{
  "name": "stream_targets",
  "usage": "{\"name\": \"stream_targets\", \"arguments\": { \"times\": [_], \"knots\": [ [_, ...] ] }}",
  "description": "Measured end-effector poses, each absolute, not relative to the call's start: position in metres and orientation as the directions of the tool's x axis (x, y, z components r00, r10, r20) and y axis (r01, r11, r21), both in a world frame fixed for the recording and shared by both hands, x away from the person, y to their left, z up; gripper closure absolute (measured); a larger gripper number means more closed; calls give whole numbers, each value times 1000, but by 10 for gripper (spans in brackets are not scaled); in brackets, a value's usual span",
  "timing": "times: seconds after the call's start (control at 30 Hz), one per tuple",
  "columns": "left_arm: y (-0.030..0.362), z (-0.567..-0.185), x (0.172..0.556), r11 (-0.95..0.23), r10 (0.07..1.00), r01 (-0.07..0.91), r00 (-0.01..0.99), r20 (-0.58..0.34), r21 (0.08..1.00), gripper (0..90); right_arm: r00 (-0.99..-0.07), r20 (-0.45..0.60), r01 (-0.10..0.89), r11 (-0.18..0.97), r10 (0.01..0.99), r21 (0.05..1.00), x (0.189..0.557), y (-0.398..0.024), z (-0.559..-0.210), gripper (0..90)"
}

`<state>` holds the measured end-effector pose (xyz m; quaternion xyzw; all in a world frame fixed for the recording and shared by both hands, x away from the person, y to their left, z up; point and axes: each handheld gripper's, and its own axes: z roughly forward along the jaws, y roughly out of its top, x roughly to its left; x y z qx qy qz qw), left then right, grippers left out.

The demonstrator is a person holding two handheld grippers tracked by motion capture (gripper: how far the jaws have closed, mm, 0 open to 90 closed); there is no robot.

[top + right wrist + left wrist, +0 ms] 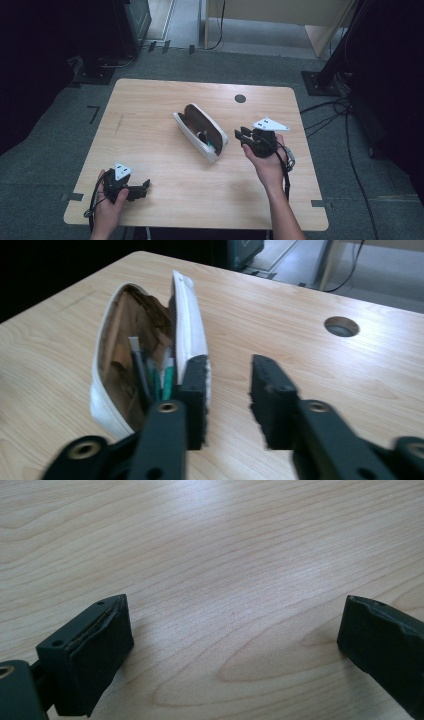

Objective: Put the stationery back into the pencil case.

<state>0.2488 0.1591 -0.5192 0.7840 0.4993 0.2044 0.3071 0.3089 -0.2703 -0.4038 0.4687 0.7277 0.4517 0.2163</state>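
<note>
Nearest, my left tongs [145, 187], spread wide over bare counter [150, 125]; white pencil case [200, 131], unzipped, mid-counter, pens [155, 377] inside; my right tongs [227, 395], parted, pinching nothing, just beside its near end; cable hole [240, 98] beyond

A pale wood-grain tabletop [150, 115] with rounded corners stands on a grey carpeted floor [50, 150]. Near its far edge, right of the middle, is a round dark cable hole [240, 98]. A long white pencil case [200, 131] with a brown lining lies open a little right of the middle, set at a slant, with pens showing inside.
</note>
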Motion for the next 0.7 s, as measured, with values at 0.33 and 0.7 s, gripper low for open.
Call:
{"name": "stream_targets", "arguments": {
  "times": [0.33,0.7],
  "knots": [
    [159,-519,249,-313,908,658,418,13,685,11,-416,91,523,156,905,838,295,-286,-415,342],
    [159,-519,249,-314,908,658,419,14,684,11,-364,59,552,165,929,817,280,-298,-436,0]
  ]
}}
